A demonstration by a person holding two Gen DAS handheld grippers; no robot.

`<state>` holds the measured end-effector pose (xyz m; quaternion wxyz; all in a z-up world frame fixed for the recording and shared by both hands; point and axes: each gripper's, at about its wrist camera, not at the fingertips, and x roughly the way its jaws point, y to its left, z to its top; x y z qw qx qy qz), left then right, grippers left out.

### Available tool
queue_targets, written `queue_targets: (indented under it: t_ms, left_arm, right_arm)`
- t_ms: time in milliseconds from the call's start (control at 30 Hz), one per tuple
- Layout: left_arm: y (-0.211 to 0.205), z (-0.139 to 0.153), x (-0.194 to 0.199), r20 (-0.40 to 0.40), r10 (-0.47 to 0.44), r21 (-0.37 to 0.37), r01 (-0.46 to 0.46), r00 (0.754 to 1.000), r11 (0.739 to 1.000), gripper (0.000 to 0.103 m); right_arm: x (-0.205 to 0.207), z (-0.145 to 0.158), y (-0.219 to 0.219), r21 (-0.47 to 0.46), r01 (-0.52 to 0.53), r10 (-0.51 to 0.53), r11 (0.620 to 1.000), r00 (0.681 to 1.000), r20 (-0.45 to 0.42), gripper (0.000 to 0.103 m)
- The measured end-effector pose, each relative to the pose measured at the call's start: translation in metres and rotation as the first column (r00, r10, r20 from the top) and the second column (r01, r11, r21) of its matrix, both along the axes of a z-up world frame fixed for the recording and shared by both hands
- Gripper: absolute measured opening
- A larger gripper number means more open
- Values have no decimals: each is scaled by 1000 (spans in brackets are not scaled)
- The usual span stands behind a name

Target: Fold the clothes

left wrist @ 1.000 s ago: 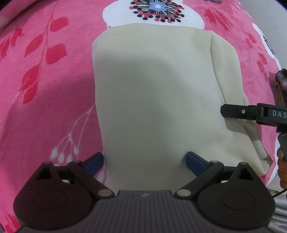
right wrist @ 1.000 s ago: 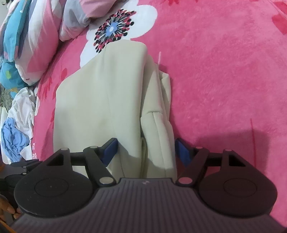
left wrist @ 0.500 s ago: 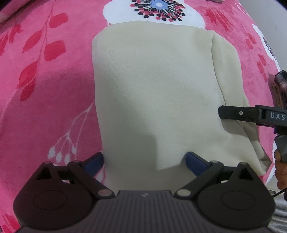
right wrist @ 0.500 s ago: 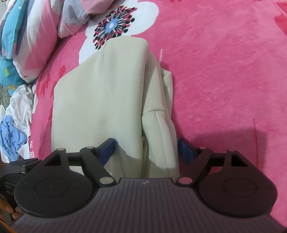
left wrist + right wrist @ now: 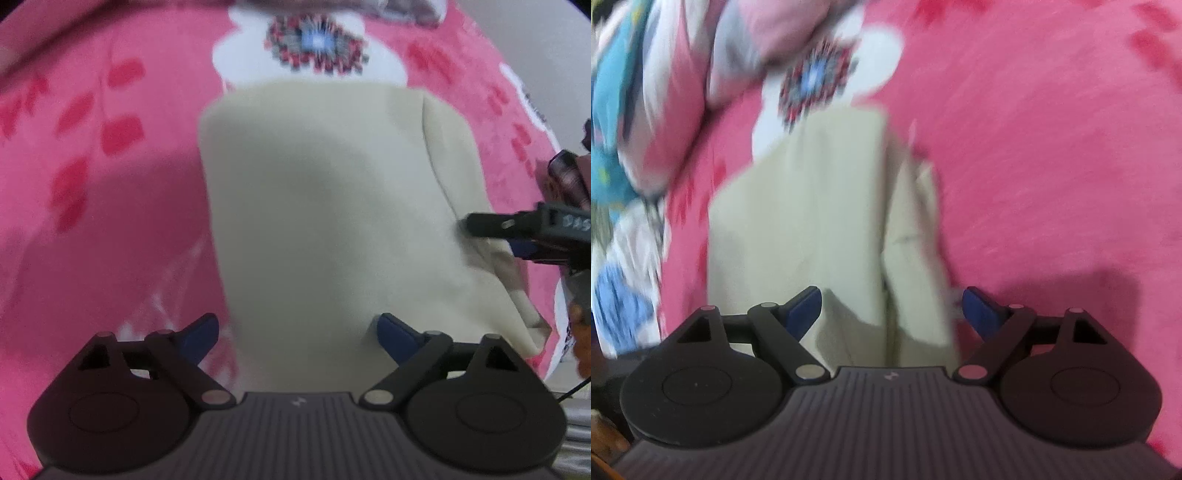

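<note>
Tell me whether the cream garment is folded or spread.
Folded: the garment lies as a compact rectangle, a layered flap doubled along its right edge.

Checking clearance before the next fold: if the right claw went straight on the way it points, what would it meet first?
Most likely the cream garment, its folded right edge lying between the open right claw fingers; depth is blurred.

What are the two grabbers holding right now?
Nothing. The left gripper and right gripper both stand open above the folded cream garment, pads clear of the cloth; their jaws have just been moving, right opening.
</note>
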<state>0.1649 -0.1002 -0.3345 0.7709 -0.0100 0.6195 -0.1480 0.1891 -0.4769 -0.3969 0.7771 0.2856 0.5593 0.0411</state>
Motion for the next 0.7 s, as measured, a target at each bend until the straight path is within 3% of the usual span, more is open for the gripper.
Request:
queue_targets:
  t_ms: [67,133,233,300,433,500,667,700]
  left_arm:
    - [-26,1,-11,48,-8,-12,9,999,1000,93]
    - [-42,0,4,81,-30,-44,33,996,998,93]
    - [-61,6,6,110,-80,-97,91,991,991,91]
    - [-84,2,28,109,-124,-123,137,986,983,86]
    - [-128,-9,35,127,-217,-135,233,968,963,76]
    - [-149,-15,39,135,-260,-131,277,956,952,74]
    - [-190,-27,46,152,-344,-78,358,927,930,66]
    - [-197,-30,48,154,-359,-65,372,921,926,57]
  right_arm:
    - [-19,11,-19,21,111,-112,994,993,26,83]
    - [-38,16,-33,48,189,-190,981,981,27,79]
    - [-58,18,-37,41,196,-197,980,980,10,62]
    - [-64,18,-31,33,168,-169,985,985,18,53]
    - [-72,18,-21,-3,92,-92,996,995,46,39]
    - [-73,18,-16,-22,48,-47,999,997,61,26]
    - [-79,23,-11,-59,-58,65,997,990,122,20]
    - [-80,24,-9,-72,-82,91,994,987,134,18]
